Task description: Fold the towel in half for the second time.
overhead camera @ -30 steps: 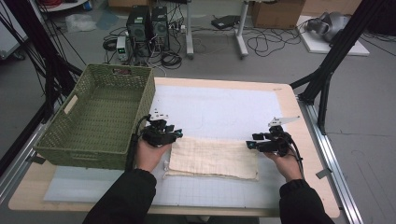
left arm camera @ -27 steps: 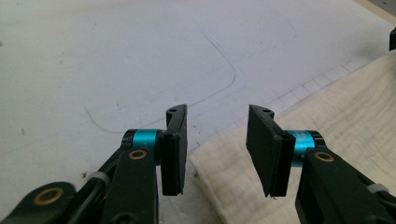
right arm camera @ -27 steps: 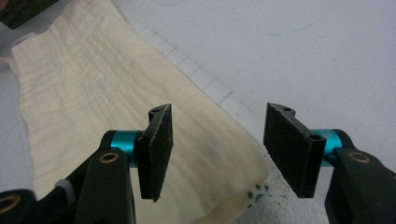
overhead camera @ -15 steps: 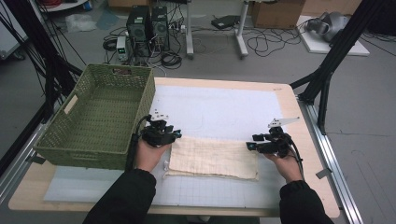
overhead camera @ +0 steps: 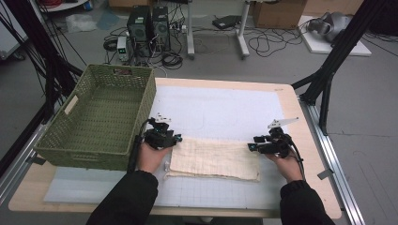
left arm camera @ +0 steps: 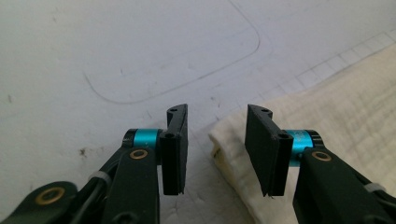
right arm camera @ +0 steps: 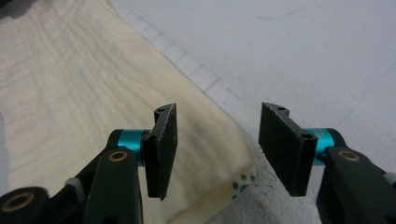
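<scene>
A cream cloth, folded into a long strip, lies flat on the white mat. My left gripper sits at its far left corner. In the left gripper view the jaws stand open, with the cloth's corner lying between them near the right-hand pad, untouched. My right gripper is at the far right corner. Its jaws have just been closing and are still apart. The cloth's edge and a corner with small blue marks lie between them, and no pad presses on it.
A green woven basket stands empty at the table's left, close to my left hand. The white mat stretches bare beyond the cloth. Black frame posts rise at the right, and computers and cables lie on the floor behind.
</scene>
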`<state>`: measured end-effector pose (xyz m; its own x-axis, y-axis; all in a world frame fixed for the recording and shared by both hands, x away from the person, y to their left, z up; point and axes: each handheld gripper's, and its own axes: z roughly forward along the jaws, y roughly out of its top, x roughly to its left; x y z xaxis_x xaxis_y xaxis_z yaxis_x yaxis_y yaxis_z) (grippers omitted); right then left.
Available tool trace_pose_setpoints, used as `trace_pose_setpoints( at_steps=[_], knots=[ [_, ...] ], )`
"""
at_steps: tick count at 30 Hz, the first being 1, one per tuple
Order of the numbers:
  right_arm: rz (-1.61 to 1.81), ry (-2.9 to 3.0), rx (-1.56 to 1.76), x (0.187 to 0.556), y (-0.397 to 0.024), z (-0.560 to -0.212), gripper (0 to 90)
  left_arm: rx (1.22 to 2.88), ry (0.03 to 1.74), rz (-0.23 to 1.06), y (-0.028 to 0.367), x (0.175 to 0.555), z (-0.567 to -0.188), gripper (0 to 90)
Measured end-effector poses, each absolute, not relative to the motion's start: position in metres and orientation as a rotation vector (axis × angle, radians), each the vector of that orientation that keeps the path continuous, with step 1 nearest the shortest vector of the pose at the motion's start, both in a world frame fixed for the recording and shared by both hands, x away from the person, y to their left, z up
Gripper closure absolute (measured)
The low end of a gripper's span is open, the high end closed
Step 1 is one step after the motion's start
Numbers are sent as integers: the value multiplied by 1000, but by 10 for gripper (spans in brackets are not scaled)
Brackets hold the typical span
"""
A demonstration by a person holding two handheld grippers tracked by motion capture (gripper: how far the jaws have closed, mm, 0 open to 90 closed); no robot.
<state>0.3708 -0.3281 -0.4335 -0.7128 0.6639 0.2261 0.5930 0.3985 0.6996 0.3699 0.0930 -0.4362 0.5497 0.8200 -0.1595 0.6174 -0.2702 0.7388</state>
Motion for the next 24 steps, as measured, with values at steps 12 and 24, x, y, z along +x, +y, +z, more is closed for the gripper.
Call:
trace_pose_setpoints(
  at_steps=[12,24],
  knots=[
    [1207,2622,1084,371,-328,-439,852,1987,1116,327,96,365,-439,869],
    [1337,2543,1050,351,-340,-425,855,1894,1039,415,100,344,-424,870]
  ],
)
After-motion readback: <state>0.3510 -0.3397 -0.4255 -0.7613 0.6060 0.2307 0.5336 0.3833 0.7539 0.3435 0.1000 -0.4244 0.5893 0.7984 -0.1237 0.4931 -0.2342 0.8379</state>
